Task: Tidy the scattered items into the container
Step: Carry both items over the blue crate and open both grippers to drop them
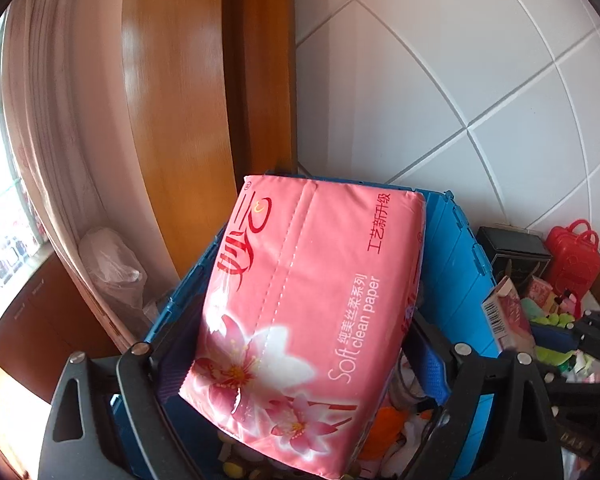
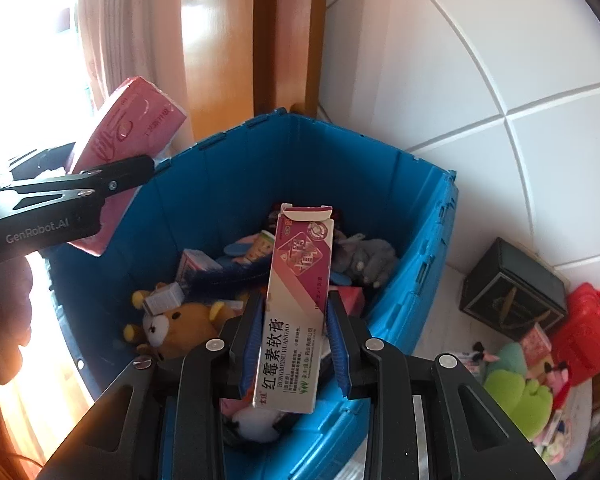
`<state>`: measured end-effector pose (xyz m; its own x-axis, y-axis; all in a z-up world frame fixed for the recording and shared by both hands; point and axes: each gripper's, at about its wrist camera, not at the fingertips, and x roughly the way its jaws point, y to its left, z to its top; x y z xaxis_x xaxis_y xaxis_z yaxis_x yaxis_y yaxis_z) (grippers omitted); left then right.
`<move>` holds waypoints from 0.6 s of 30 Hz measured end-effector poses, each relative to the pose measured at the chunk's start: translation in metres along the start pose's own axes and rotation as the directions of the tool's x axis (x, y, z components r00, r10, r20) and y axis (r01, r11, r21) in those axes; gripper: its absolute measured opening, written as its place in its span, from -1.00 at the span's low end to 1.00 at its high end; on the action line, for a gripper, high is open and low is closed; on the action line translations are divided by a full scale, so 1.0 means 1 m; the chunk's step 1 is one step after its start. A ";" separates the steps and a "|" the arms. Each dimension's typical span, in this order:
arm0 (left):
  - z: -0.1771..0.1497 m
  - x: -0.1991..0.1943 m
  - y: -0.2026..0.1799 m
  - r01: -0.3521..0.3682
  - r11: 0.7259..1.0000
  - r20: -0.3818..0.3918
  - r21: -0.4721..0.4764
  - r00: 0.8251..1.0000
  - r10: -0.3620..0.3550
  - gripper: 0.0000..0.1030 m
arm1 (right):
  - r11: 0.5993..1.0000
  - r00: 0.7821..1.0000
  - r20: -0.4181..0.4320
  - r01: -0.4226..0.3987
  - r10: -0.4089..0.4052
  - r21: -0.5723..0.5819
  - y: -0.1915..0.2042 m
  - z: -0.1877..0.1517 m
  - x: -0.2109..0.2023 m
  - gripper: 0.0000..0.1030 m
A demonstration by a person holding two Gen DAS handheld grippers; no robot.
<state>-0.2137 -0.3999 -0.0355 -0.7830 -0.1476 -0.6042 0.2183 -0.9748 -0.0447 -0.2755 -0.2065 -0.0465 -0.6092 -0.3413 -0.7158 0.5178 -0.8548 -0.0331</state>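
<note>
A pink tissue pack hangs tilted over the near-left corner of the blue crate. It lies between the wide-apart jaws of my left gripper, and I see slim gaps at both pads. In the right wrist view the same pack shows beside one left finger. My right gripper is above the crate. An ointment carton stands tilted between its blue pads, which sit slightly off it. The crate holds a teddy bear, a grey plush and small boxes.
Right of the crate on the white surface are a black box, a red toy case, a green plush and small cartons. A wooden door frame, a curtain and a tiled wall stand behind.
</note>
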 end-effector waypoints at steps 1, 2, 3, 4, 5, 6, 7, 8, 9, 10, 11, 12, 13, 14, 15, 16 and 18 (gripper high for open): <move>-0.001 0.001 0.002 -0.002 1.000 -0.002 -0.014 1.000 0.002 1.00 | 1.000 1.000 0.007 -0.005 0.005 0.003 0.000 0.000 0.000 0.44; -0.002 0.000 0.004 -0.010 1.000 -0.003 -0.019 1.000 0.010 1.00 | 1.000 1.000 0.028 0.002 -0.003 0.010 0.000 -0.001 -0.002 0.98; -0.005 0.000 0.006 -0.020 1.000 -0.006 -0.019 1.000 0.020 1.00 | 1.000 0.999 0.050 0.003 -0.004 0.015 0.000 -0.003 -0.005 0.98; -0.006 -0.002 0.007 -0.032 0.999 -0.006 -0.017 0.999 0.032 1.00 | 1.000 0.999 0.045 0.009 -0.010 0.014 0.000 -0.005 -0.006 0.98; -0.007 0.000 0.011 -0.047 0.999 -0.008 -0.016 0.999 0.047 1.00 | 1.000 0.999 0.036 0.011 -0.011 0.016 -0.001 -0.007 -0.006 0.98; -0.010 0.000 0.013 -0.056 0.998 -0.013 -0.017 0.998 0.056 1.00 | 1.000 0.999 0.035 0.008 -0.009 0.022 -0.002 -0.010 -0.007 0.98; -0.011 0.000 0.015 -0.060 0.998 -0.018 -0.020 0.998 0.060 1.00 | 1.000 0.999 0.035 0.008 -0.009 0.028 -0.004 -0.012 -0.009 0.98; -0.013 0.000 0.015 -0.063 0.998 -0.025 -0.023 0.998 0.062 1.00 | 0.999 0.999 0.032 0.006 -0.008 0.033 -0.006 -0.014 -0.010 0.98; -0.015 -0.001 0.012 -0.064 0.998 -0.031 -0.022 0.997 0.064 1.00 | 0.999 1.000 0.030 0.003 -0.004 0.040 -0.007 -0.017 -0.012 0.98; -0.017 -0.003 0.007 -0.062 0.998 -0.036 -0.017 0.997 0.062 1.00 | 0.999 1.000 0.030 0.000 -0.001 0.047 -0.009 -0.021 -0.015 0.98; -0.020 -0.005 0.003 -0.056 0.998 -0.042 -0.009 0.998 0.056 1.00 | 0.999 0.999 0.033 -0.002 0.000 0.052 -0.012 -0.024 -0.019 0.98; -0.023 -0.006 -0.003 -0.047 0.999 -0.046 0.001 0.998 0.047 1.00 | 0.998 0.999 0.037 -0.001 -0.002 0.058 -0.014 -0.029 -0.023 0.98; -0.026 -0.009 -0.010 -0.036 0.999 -0.047 0.017 0.998 0.037 1.00 | 0.998 0.999 0.042 0.000 -0.003 0.066 -0.017 -0.034 -0.027 0.98; -0.029 -0.012 -0.017 -0.027 0.999 -0.046 0.038 0.999 0.029 1.00 | 0.997 0.999 0.045 0.001 -0.004 0.072 -0.019 -0.039 -0.031 0.98; -0.032 -0.014 -0.023 -0.021 0.998 -0.043 0.063 0.999 0.024 1.00 | 0.997 0.999 0.051 0.004 -0.007 0.076 -0.021 -0.045 -0.036 0.98; -0.037 -0.017 -0.034 -0.017 0.995 -0.044 0.095 0.999 0.021 1.00 | 0.997 0.998 0.057 0.008 -0.012 0.079 -0.024 -0.051 -0.040 0.98; -0.045 -0.019 -0.051 0.002 0.991 -0.062 0.135 0.998 0.007 1.00 | 0.996 0.998 0.062 0.006 -0.011 0.085 -0.028 -0.065 -0.048 0.98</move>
<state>-0.1831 -0.3398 -0.0576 -0.7440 -0.1436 -0.6526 0.1367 -0.9887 0.0617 -0.2223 -0.1407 -0.0563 -0.6510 -0.3557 -0.6706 0.4615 -0.8868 0.0223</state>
